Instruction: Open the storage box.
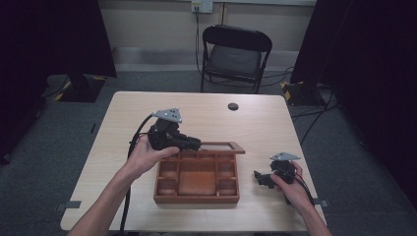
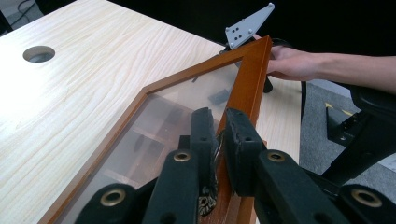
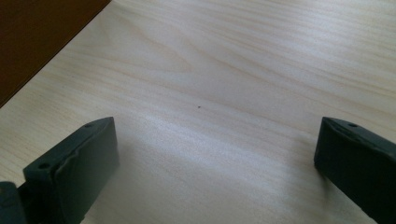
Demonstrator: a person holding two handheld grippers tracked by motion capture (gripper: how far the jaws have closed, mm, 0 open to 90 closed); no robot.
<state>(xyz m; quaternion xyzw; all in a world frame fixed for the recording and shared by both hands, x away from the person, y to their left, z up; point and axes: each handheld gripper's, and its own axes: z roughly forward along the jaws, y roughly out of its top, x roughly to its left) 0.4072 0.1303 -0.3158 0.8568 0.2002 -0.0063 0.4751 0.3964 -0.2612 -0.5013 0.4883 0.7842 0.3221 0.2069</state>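
A brown wooden box (image 1: 196, 199) with several compartments stands on the table's near half. Its glass-paned lid (image 1: 230, 146) is lifted off the box and shows nearly edge-on above the back wall. My left gripper (image 1: 196, 144) is shut on the lid's wooden frame (image 2: 250, 79), one jaw on each side of the frame edge (image 2: 219, 128). Compartments show through the pane (image 2: 187, 100). My right gripper (image 1: 259, 178) rests low on the table to the right of the box. It is open (image 3: 217, 140), with bare tabletop between its jaws and the box's dark side (image 3: 37, 37) at upper left.
The light wooden table (image 1: 147, 108) has a round cable hole (image 1: 233, 106) near its far edge. A black folding chair (image 1: 236, 54) stands behind the table. Dark curtains and stand bases flank both sides. The other hand (image 2: 292, 63) shows beyond the lid in the left gripper view.
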